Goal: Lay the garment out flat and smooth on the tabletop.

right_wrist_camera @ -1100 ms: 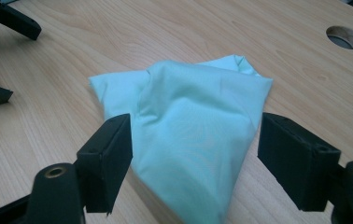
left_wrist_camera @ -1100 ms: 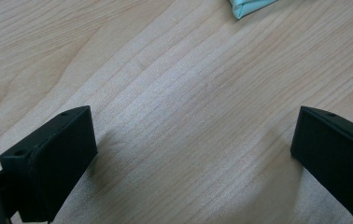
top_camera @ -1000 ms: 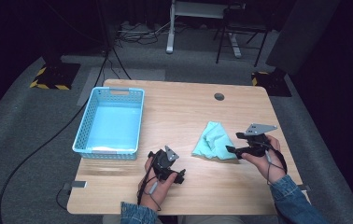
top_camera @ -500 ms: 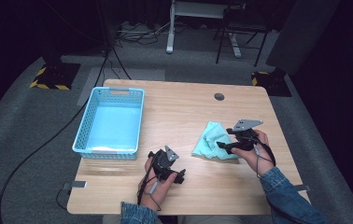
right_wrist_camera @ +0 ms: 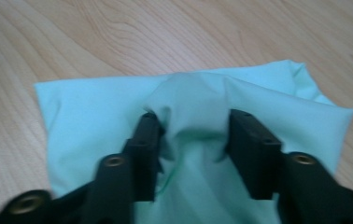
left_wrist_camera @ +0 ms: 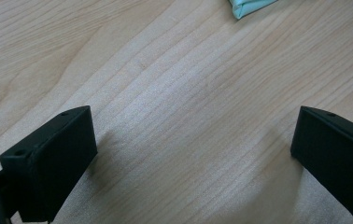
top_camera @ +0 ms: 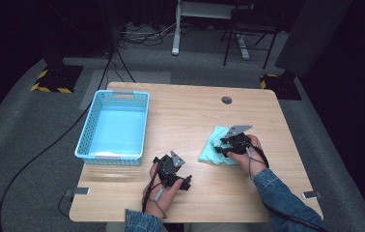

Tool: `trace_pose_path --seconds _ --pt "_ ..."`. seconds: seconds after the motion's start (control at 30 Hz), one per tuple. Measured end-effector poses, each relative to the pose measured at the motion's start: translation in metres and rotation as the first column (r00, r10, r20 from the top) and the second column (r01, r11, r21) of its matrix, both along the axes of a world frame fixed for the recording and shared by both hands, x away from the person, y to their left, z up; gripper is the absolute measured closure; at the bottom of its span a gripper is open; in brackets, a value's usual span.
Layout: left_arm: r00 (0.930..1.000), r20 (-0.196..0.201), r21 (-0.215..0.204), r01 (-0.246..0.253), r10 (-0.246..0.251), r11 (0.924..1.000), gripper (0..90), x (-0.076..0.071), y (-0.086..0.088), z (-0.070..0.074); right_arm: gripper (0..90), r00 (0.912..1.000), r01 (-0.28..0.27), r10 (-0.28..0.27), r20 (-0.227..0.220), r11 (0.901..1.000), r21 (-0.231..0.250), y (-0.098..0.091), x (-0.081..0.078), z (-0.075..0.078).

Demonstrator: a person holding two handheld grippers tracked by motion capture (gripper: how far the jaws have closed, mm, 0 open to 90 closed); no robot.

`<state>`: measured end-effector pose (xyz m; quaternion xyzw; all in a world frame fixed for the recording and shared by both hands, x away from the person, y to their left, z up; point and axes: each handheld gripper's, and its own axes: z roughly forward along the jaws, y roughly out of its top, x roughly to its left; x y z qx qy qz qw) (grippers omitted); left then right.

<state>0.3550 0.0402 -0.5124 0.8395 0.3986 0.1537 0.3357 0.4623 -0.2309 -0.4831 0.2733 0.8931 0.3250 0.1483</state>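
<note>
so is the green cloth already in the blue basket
No, the green cloth lies on the table to the right of the blue basket, with the right gripper on it.

The high view is looking forward and down over the whole worktop (top_camera: 190, 121). Each tool camera is sitting close above it, all three sharing the mint cloth (right_wrist_camera: 198, 121).

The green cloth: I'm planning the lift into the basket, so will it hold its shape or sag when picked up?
Probably sag. The cloth already bunches into a ridge as the right gripper jaws have just been closing on it, so it looks soft and floppy. It seems thin and light; corners would likely drape down, and a push may wrinkle rather than slide it.
</note>
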Motion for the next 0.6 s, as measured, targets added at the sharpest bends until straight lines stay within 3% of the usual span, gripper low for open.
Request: trace_pose_path --seconds 0.03,0.1,0.3,0.33,0.6 --pt "1.0 0.0 0.0 0.0 0.0 1.0 0.1 0.0 0.0 0.0 70.3 1.0 0.004 -0.004 0.009 1.0 -0.009 -0.002 0.0 0.002" --pt "1.0 0.0 0.0 0.0 0.0 1.0 0.1 0.0 0.0 0.0 78.4 1.0 0.004 -0.004 0.006 0.9999 -0.014 -0.003 0.0 0.005" --pt "1.0 -0.001 -0.002 -0.002 0.002 1.0 0.1 0.0 0.0 0.0 79.6 1.0 0.004 -0.003 0.007 0.9998 -0.017 -0.004 0.0 0.006" --pt "1.0 -0.001 -0.002 -0.003 0.003 1.0 0.1 0.0 0.0 0.0 80.4 0.9994 0.005 -0.006 0.035 0.9995 0.03 -0.015 -0.004 0.024" --pt "1.0 -0.001 -0.002 -0.002 0.002 1.0 0.1 0.0 0.0 0.0 79.9 0.9966 0.053 -0.057 0.059 0.9959 0.073 -0.049 -0.001 0.048"
